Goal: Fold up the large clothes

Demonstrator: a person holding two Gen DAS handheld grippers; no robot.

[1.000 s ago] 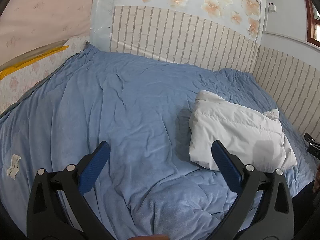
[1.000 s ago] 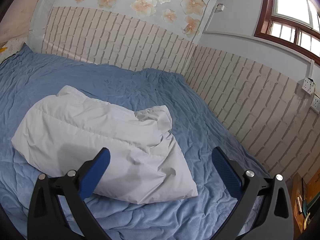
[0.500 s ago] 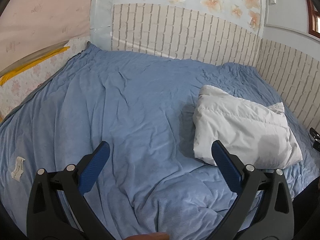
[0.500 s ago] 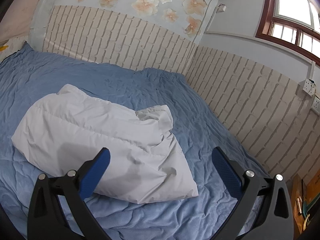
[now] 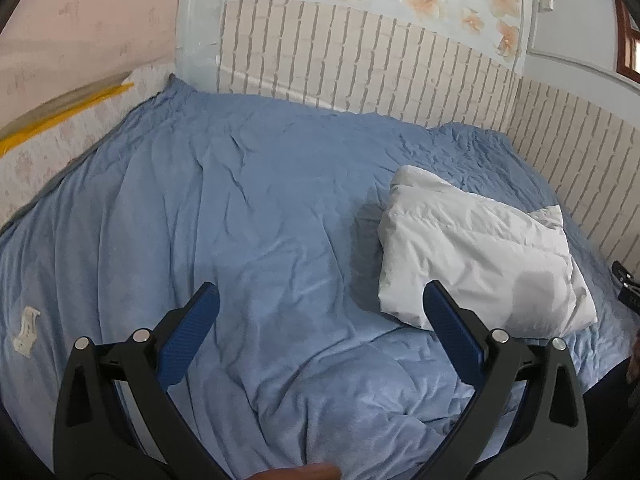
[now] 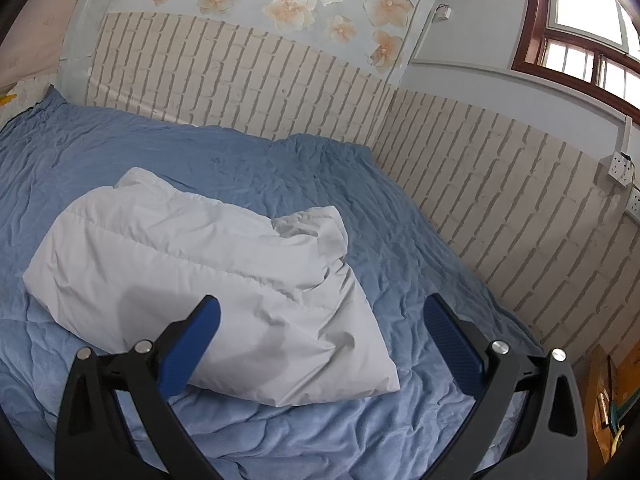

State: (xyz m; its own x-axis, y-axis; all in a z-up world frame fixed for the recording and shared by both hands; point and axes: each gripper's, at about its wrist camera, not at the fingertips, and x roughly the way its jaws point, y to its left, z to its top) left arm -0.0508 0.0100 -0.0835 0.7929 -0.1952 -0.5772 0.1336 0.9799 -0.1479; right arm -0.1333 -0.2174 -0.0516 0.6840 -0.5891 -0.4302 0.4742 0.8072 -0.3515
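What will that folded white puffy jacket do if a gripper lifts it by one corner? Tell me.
The white jacket looks quilted and airy, so probably light. Its soft creases suggest it will sag and likely unfold. The smooth shell may slip between the fingers.

A white quilted jacket lies on a wrinkled blue bedspread, against cream brick-pattern wall panels and pale peach flower decals; each black tool carries blue pads.
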